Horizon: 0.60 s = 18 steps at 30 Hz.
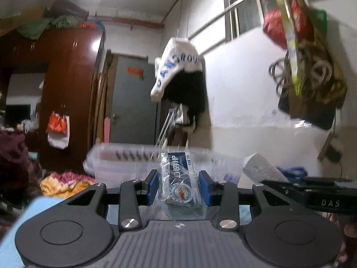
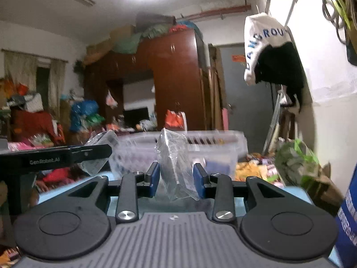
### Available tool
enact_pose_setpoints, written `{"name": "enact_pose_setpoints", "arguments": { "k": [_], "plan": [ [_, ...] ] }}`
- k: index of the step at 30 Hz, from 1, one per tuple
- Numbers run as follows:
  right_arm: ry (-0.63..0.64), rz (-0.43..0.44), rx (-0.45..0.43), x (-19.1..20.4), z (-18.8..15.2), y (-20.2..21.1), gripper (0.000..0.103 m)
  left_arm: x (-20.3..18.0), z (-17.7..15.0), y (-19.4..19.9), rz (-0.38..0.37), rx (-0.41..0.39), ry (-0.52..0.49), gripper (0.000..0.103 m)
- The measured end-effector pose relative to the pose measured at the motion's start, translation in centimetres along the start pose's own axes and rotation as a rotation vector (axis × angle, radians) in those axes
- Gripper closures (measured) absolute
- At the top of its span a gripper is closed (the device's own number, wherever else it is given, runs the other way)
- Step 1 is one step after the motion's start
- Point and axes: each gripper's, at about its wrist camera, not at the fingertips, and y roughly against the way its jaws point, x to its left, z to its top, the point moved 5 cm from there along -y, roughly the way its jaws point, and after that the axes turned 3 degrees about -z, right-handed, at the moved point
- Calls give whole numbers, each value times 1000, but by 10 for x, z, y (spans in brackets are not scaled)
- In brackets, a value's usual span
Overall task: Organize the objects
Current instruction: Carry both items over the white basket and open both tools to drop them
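Wrapped packet (image 1: 180, 178) in left tongs (image 1: 179, 186), before clear bin (image 1: 125, 163).

Left wrist view: sits low behind its own jaws, looks forward and slightly upward across a clear plastic bin (image 1: 125, 163) toward the grey door (image 1: 131, 102) and white wall; wardrobe (image 1: 67, 84) at left. Right wrist view: same low seat behind its jaws, faces the same way but turned more into the room, wardrobe (image 2: 174, 78) central, door (image 2: 245, 89) right. Shared: bin (image 2: 214, 143), door, wardrobe, hanging white cap (image 1: 176, 67) (image 2: 261, 42). Each view catches the other gripper's black body at its edge, close alongside.
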Motion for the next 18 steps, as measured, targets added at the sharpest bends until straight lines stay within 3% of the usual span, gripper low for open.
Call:
{"name": "enact_pose_setpoints", "arguments": {
  "k": [2, 5, 8, 12, 14, 16, 18],
  "plan": [
    [29, 1, -21, 3, 29, -5, 66, 4, 28, -1, 3, -26, 15, 60],
    [86, -26, 74, 2, 71, -46, 66, 14, 72, -26, 22, -2, 25, 60],
    [111, -85, 206, -9, 86, -102, 66, 31, 91, -76, 25, 143, 68, 60],
    [134, -134, 340, -17, 72, -157, 64, 48, 79, -121, 44, 257, 104, 55],
    [159, -155, 379, -17, 62, -169, 48, 53, 67, -137, 35, 300, 119, 21],
    [160, -194, 361, -17, 62, -164, 14, 55, 60, -142, 74, 319, 125, 18],
    [152, -169, 266, -15, 72, -143, 0, 53, 62, -126, 74, 268, 95, 14]
  ]
}}
